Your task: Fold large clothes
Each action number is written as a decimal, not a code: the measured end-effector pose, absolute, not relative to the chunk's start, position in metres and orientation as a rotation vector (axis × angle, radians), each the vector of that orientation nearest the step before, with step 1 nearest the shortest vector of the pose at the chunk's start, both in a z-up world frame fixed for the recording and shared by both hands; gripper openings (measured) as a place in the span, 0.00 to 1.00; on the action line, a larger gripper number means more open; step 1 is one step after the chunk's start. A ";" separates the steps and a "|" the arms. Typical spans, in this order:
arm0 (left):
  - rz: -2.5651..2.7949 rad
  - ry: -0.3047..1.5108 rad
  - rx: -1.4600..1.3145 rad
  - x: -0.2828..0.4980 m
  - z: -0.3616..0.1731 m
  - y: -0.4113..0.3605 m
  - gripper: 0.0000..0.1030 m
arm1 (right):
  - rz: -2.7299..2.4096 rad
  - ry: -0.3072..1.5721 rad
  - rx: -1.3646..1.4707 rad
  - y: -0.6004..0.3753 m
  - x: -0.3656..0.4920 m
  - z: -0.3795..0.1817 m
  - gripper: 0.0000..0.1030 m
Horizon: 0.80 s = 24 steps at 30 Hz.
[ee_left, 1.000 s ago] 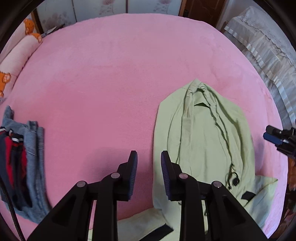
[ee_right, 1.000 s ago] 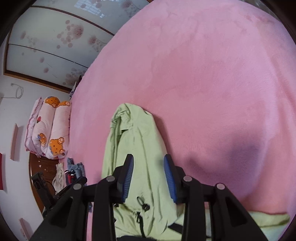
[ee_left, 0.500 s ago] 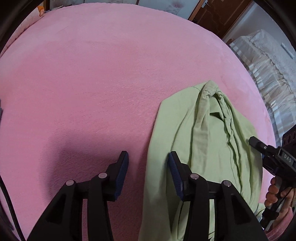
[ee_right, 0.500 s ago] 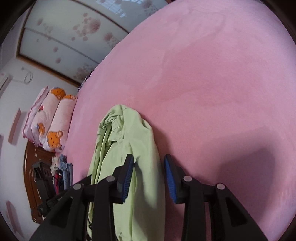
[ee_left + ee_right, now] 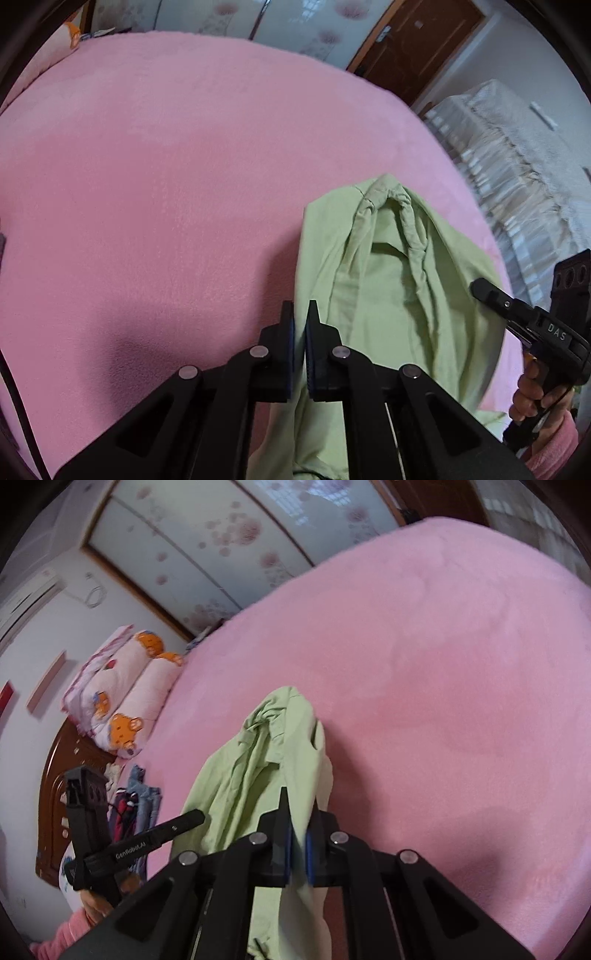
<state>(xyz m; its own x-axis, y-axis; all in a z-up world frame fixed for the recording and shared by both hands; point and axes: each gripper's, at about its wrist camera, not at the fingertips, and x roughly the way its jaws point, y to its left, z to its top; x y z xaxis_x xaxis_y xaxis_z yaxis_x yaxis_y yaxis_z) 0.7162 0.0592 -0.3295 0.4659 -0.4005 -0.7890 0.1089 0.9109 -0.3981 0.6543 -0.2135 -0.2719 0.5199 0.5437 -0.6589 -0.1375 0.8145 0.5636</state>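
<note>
A light green jacket [image 5: 391,280] lies lengthwise on the pink bed cover [image 5: 166,192], hood end farthest from me. My left gripper [image 5: 300,314] is shut on the jacket's left edge. My right gripper [image 5: 299,808] is shut on the jacket's right edge [image 5: 306,760], and the cloth there is lifted off the bed. The right gripper also shows in the left wrist view [image 5: 484,290], at the jacket's right side. The left gripper shows in the right wrist view [image 5: 195,818], at the jacket's left side. The jacket's near end is hidden under the grippers.
Cartoon-bear pillows [image 5: 122,701] lie at the bed's head. A pile of jeans and dark clothes [image 5: 136,805] sits by the wooden headboard [image 5: 51,794]. A white lace-covered piece of furniture [image 5: 517,166] stands beside the bed, near a brown door [image 5: 424,40].
Both grippers moved forward onto the jacket's side edges and closed on them. The jacket's sides have risen off the bed.
</note>
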 end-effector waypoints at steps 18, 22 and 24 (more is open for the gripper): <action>-0.403 1.005 -0.265 0.547 -0.258 0.095 0.03 | 0.708 0.782 0.360 -0.215 0.484 -0.205 0.04; -0.393 1.055 -0.274 0.522 -0.265 0.098 0.03 | 0.684 0.828 0.235 -0.205 0.456 -0.209 0.03; -0.388 1.066 -0.280 0.519 -0.266 0.098 0.03 | 0.694 0.854 0.191 -0.199 0.445 -0.213 0.03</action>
<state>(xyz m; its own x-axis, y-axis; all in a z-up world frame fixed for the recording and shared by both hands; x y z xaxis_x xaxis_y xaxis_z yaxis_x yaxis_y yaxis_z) 0.5186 0.0982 -0.2657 0.4267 -0.4381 -0.7912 0.1725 0.8982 -0.4044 0.4454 -0.1992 -0.2127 0.4547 0.6318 -0.6278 -0.4852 0.7668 0.4203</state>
